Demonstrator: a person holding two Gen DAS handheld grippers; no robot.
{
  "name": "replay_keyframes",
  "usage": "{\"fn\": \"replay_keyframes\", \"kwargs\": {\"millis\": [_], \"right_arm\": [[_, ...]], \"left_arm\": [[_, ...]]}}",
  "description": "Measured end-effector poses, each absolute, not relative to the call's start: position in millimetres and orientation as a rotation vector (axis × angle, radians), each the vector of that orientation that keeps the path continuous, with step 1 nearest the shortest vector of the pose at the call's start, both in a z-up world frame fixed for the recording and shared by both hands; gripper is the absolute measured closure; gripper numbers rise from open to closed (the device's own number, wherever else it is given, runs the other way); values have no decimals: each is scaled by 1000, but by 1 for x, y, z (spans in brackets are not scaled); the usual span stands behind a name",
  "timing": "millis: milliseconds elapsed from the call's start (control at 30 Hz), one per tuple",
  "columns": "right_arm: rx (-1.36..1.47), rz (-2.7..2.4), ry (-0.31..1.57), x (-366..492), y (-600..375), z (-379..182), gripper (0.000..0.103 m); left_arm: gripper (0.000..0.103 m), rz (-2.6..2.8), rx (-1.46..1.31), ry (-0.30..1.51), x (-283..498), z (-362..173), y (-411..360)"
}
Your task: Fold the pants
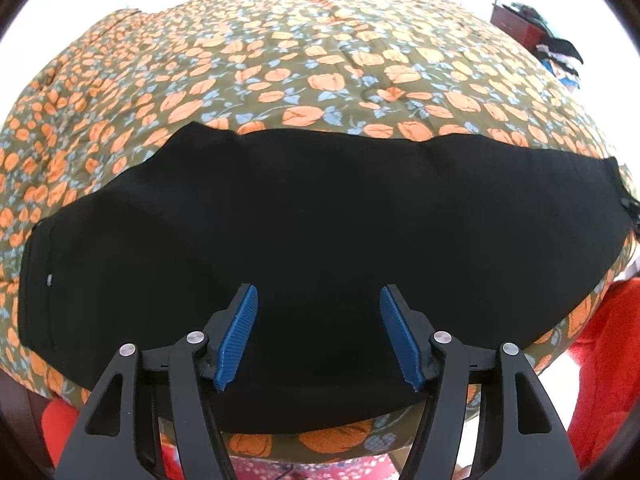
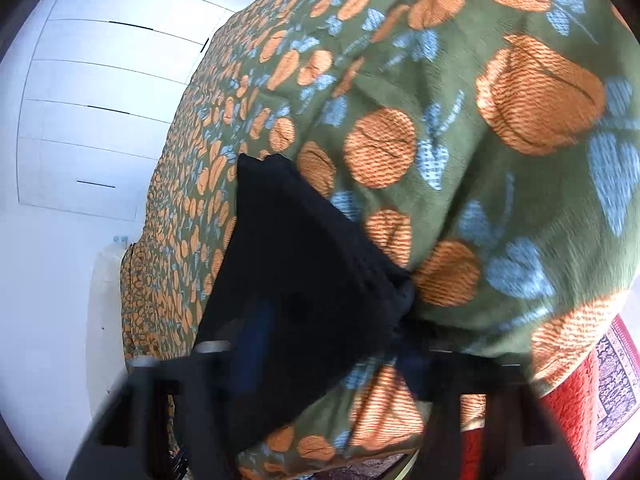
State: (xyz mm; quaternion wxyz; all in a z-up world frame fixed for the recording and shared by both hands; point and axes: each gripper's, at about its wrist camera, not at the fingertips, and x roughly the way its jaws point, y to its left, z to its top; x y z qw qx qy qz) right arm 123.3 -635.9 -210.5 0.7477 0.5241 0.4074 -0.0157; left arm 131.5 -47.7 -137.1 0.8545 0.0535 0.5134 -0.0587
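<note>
Pants lie on the bed as one long band, apparently folded lengthwise; left tongs apart above them, right tongs blurred, grip unclear; crosswise folds remain.

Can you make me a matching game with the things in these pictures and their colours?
Things:
1. pants
2. bedspread
3. pads on the left tool
4. drawers

Colours:
A. white
B. black
C. blue
D. green with orange flowers

Pairs: 1-B, 2-D, 3-C, 4-A
</note>
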Motion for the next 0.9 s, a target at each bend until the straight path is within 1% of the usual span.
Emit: {"fn": "replay_keyframes", "kwargs": {"millis": [67, 233, 333, 433, 567, 633, 733, 800, 833, 867, 900], "right_arm": [[1131, -25, 848, 115, -635, -196, 93], [1020, 62, 761, 109, -599, -132, 93], [964, 176, 713, 127, -542, -83, 93], [923, 287, 710, 158, -463, -53, 93], [841, 427, 754, 187, -344, -45, 93], [762, 484, 795, 200, -274, -54, 93], [614, 556, 861, 207, -169, -81, 93], [442, 619, 931, 208, -101, -109, 82], [339, 653, 1002, 206, -72, -125, 66], [252, 697, 1086, 201, -48, -141, 56], [211, 731, 1130, 193, -39, -149, 57]], "left_arm": [[37, -113, 96, 1077, 131, -136, -41], [37, -77, -8, 1079, 140, -136, -17], [37, -38, -90, 1067, 145, -136, 4], [37, 11, -161, 1029, 142, -133, 33], [37, 67, -218, 986, 129, -131, 71], [37, 87, -262, 978, 121, -133, 90], [37, 105, -315, 971, 115, -134, 109], [37, 114, -333, 959, 111, -133, 119], [37, 119, -341, 950, 109, -131, 123], [36, 121, -347, 946, 108, -131, 126], [33, 121, -358, 940, 106, -130, 130]]}}
